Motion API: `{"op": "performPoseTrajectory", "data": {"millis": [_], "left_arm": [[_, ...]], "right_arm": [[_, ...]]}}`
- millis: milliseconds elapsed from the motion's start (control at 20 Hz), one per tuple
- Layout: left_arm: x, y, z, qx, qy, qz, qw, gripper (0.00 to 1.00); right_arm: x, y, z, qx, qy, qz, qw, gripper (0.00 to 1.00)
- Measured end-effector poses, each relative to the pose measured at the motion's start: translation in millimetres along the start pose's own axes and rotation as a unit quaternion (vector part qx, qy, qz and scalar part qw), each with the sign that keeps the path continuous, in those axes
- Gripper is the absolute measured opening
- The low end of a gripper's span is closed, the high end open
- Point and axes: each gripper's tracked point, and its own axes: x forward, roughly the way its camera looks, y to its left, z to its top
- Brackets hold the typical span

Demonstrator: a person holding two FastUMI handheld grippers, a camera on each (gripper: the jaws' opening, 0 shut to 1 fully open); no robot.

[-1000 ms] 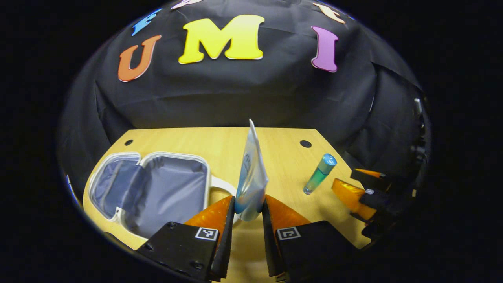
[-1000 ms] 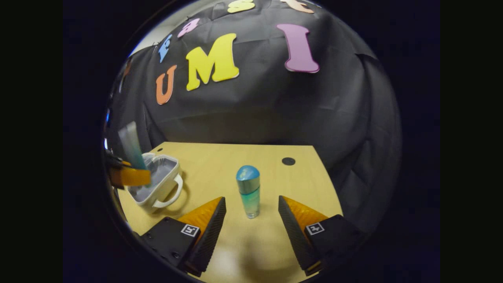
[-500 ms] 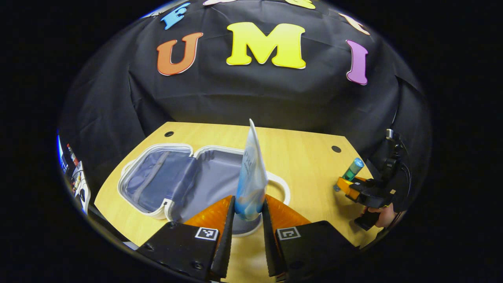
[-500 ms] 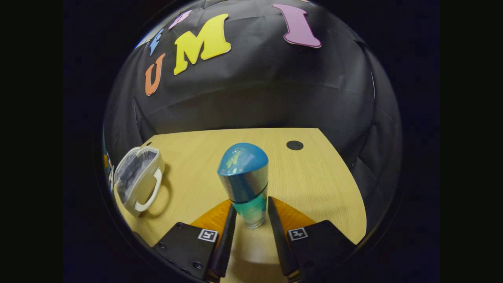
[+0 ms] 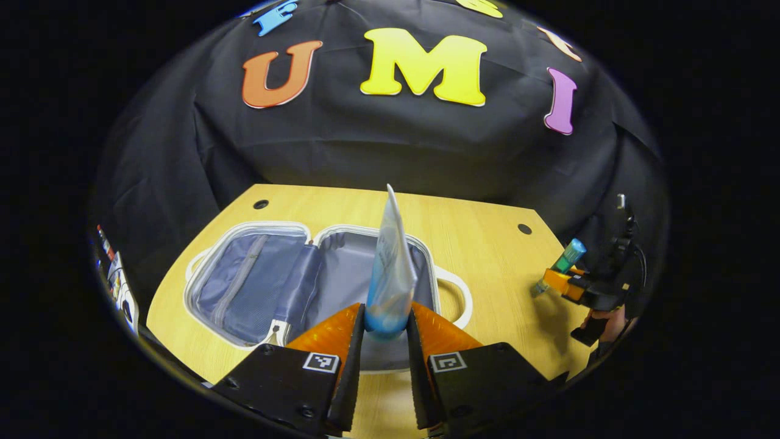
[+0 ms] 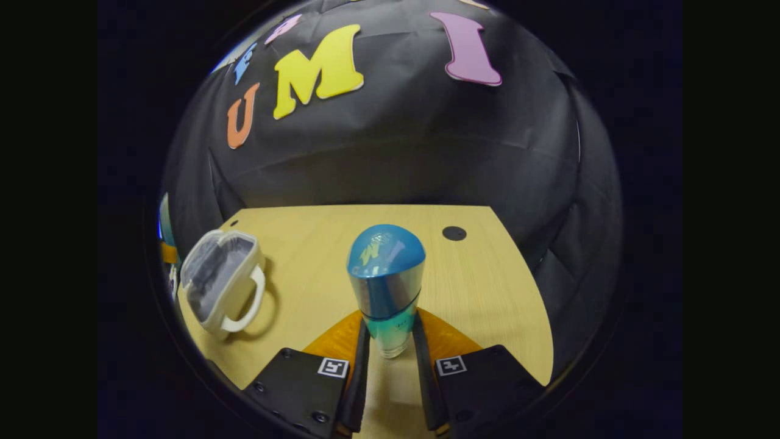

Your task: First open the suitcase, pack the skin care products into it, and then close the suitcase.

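Now the left gripper (image 5: 385,341) pinches a tube (image 5: 390,274) at its capped lower end, both fingers pressed on it, the tube standing upright with its flat crimped end on top. From the left gripper view the tube hangs over the near edge of the open suitcase (image 5: 256,286), which lies flat on the table (image 5: 475,262) from 9 to 12 o'clock of the fingers, both lined halves showing, a zipped pocket in the left half and a white handle at the right rim. Out at 3 o'clock the same view catches the right gripper (image 5: 557,283) with a bottle tilted in its grasp, and a hand (image 5: 612,320) under it gripping the handle.

Over in the right gripper view, the right gripper (image 6: 390,360) is clamped on the bottle (image 6: 386,286), fingers squeezing its clear lower body, blue domed cap on top. I cannot tell whether its base touches the wood. The suitcase (image 6: 222,283) sits at 9 o'clock, seen end-on with its handle toward the camera. At the far 9 o'clock edge, a sliver of the tube (image 6: 164,222) peeks in beyond the case.
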Motion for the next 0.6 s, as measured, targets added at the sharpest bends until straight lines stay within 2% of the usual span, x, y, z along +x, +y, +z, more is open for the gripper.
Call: {"op": "performPoseTrajectory", "data": {"millis": [50,150,300,400,600], "left_arm": [[10.6,6.7,-3.4,0.007,0.008,-0.010,1.000,0.40],[30.4,20.5,-13.0,0.018,0.031,-0.023,0.999,0.40],[59.7,41.7,-39.8,0.008,0.076,-0.032,0.997,0.40],[75.4,53.9,-53.0,0.008,0.101,-0.032,0.994,0.40],[94.8,67.8,-77.3,0.007,0.165,-0.025,0.986,0.40]], "right_arm": [[-17.5,3.9,8.6,0.001,-0.006,0.005,1.000,0.33],[-54.5,11.8,22.1,0.006,-0.015,0.014,1.000,0.35],[-105.1,22.5,34.5,0.008,-0.020,0.021,1.000,0.35],[-131.9,25.0,37.8,0.038,-0.019,0.018,0.999,0.32],[-166.4,32.6,38.5,0.087,-0.014,0.003,0.996,0.35]]}}
